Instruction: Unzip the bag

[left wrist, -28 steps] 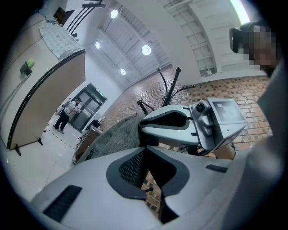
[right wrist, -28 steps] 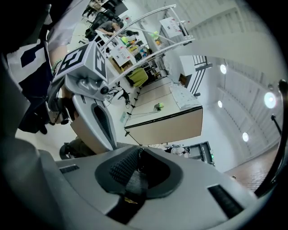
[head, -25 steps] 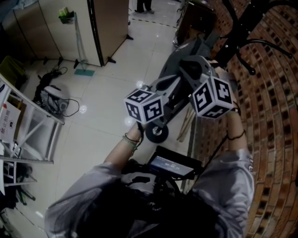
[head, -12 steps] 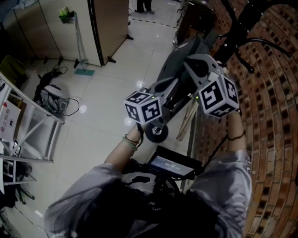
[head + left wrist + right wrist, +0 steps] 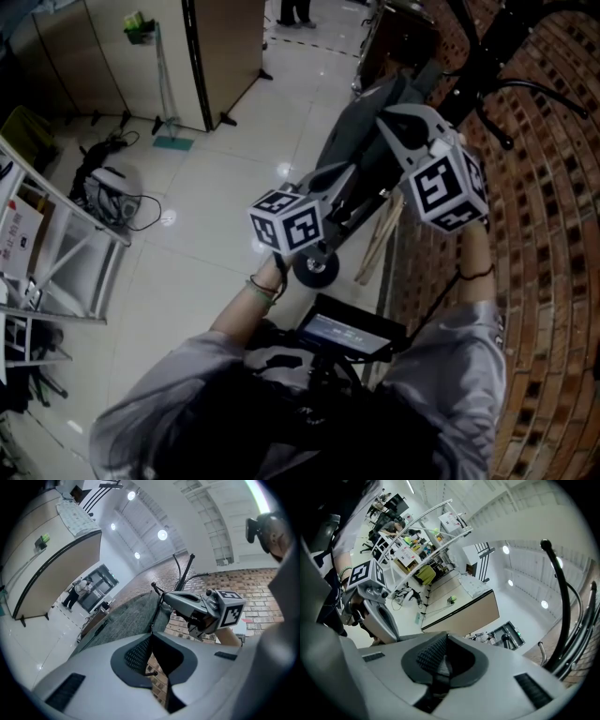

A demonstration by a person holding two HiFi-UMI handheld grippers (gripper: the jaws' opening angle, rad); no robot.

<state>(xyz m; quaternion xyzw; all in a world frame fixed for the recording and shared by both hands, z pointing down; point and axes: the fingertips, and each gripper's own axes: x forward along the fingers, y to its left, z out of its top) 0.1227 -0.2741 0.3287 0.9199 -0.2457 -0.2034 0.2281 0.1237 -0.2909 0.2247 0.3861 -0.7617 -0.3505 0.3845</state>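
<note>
Left hand-held gripper (image 5: 151,639) clamped on grey bag (image 5: 126,616) edge; right hand-held gripper (image 5: 445,641) jaws just closing on a thin tab (image 5: 442,667). Shallow pinch may slip when pulled.

L tool (image 5: 149,638) shut — prob. pinching bag (image 5: 125,617).

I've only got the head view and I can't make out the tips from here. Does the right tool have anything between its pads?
Observer: Yes. In the right gripper view the right tool pinches a small gray tab, probably the zipper pull. Its jaws have just been closing.
Operator: And the left one, is it on the bag?
Observer: The left gripper view shows the left tool shut. Its tips meet the edge of the gray bag and seem to grip the fabric.
</note>
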